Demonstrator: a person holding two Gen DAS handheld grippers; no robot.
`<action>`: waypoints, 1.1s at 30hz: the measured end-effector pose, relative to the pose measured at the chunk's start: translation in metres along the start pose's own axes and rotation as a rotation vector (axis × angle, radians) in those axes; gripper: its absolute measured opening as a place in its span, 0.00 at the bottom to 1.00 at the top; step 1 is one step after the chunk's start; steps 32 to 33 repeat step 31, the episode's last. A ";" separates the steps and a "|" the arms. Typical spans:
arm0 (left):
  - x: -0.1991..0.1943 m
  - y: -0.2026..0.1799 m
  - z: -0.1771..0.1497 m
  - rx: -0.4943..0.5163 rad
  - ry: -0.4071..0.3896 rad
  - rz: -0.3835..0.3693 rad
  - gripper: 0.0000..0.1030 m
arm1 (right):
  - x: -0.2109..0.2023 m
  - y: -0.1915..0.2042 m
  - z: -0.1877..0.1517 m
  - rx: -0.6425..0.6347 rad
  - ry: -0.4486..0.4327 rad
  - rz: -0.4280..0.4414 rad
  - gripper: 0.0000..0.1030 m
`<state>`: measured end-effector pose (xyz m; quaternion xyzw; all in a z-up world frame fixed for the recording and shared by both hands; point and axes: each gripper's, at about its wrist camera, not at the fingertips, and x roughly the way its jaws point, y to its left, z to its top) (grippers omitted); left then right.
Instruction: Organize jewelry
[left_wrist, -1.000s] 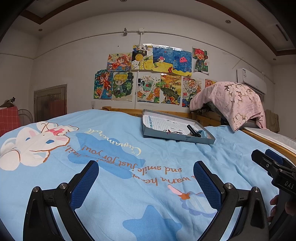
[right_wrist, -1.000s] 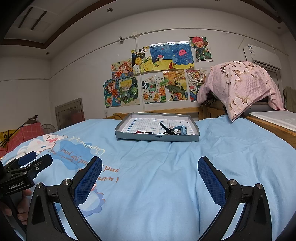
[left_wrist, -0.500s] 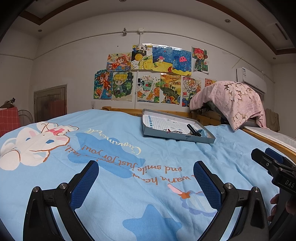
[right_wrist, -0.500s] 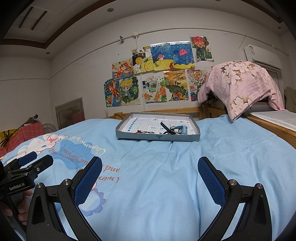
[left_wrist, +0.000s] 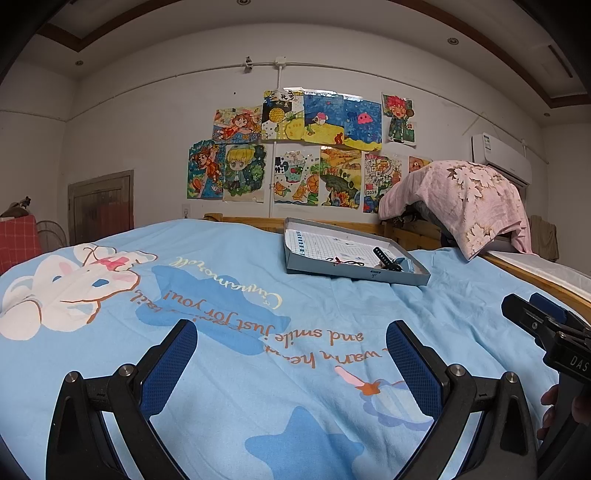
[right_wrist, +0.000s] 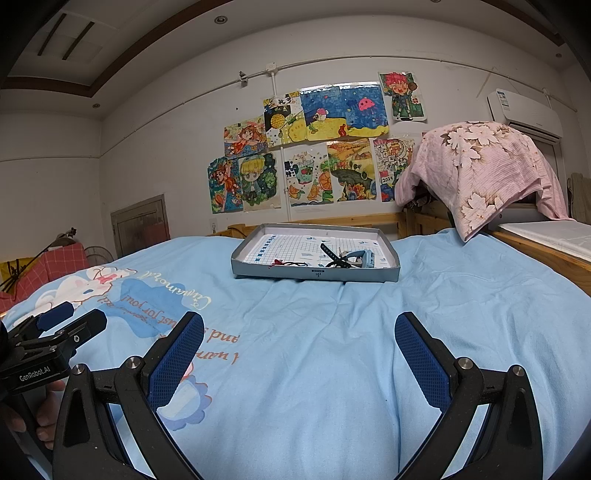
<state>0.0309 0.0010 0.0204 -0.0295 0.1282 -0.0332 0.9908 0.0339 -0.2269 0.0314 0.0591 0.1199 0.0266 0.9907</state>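
A grey shallow tray lies on the blue bedspread ahead; it also shows in the left wrist view. Inside it lie a black strap-like piece, a light blue piece and a thin red-and-black cord. My right gripper is open and empty, well short of the tray. My left gripper is open and empty, left of and short of the tray. Each gripper's body shows at the other view's edge.
The blue cartoon-print bedspread covers the whole bed. A wooden bed frame runs along the right. A pink floral cloth hangs over something behind the bed's right corner. Drawings cover the wall.
Both views show the tray slightly farther off and higher than a second ago; both grippers have shifted a little. The jaws stay open.
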 end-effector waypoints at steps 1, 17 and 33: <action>0.000 0.000 0.000 0.001 0.000 0.000 1.00 | 0.000 0.000 0.000 0.000 0.000 0.000 0.99; 0.002 0.007 -0.002 0.012 0.009 0.030 1.00 | 0.000 0.000 0.000 0.002 0.001 0.000 0.99; 0.001 0.013 0.000 0.025 -0.001 0.026 1.00 | 0.000 0.001 0.000 0.002 0.002 0.000 0.99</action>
